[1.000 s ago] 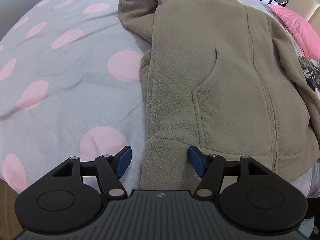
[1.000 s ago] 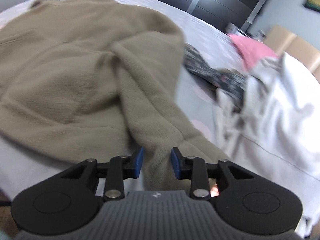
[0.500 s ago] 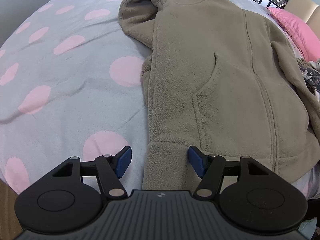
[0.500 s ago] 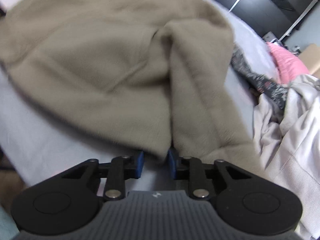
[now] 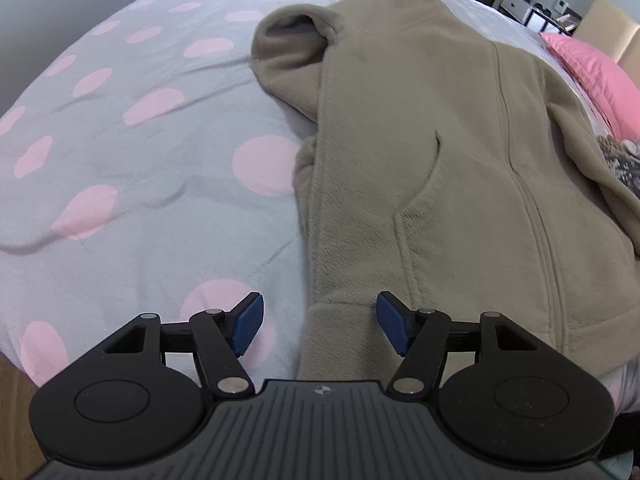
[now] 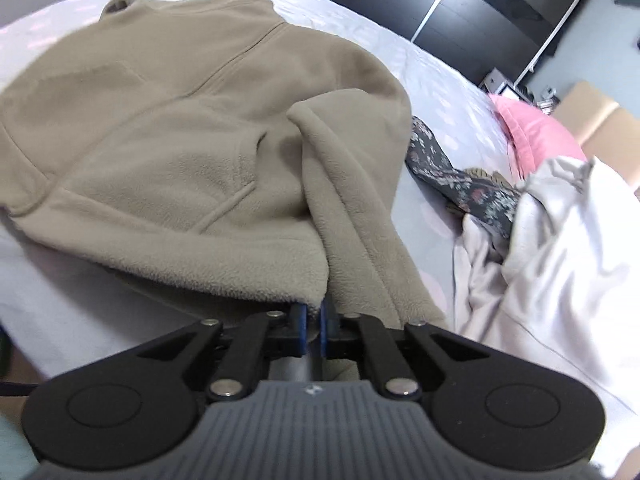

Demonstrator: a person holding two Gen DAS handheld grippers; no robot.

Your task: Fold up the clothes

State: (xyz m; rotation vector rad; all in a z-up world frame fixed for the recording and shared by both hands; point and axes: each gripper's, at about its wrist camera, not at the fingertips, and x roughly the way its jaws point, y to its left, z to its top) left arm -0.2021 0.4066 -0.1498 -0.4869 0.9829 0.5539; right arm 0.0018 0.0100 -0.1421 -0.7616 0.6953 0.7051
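A beige fleece jacket (image 5: 432, 168) lies front up on the bed, zip closed, its near hem toward me. My left gripper (image 5: 320, 328) is open over the jacket's lower left hem corner. The fleece lies between the blue pads (image 5: 249, 326), which do not touch it. In the right wrist view the same jacket (image 6: 168, 152) fills the left half. My right gripper (image 6: 312, 326) is shut on the lower right hem corner, where the sleeve (image 6: 352, 208) runs down beside it. The fleece drapes over the pads and hides their tips.
The grey bedspread with pink dots (image 5: 132, 184) spreads to the left of the jacket. A dark floral garment (image 6: 452, 180) and a pale crumpled garment (image 6: 560, 260) lie to the right. A pink pillow (image 6: 536, 132) sits beyond them. The bed's near edge is just below both grippers.
The right gripper's jaws have gone from apart around the sleeve to shut on the hem corner, and its view has swung left. The left gripper has stayed open over its hem corner.
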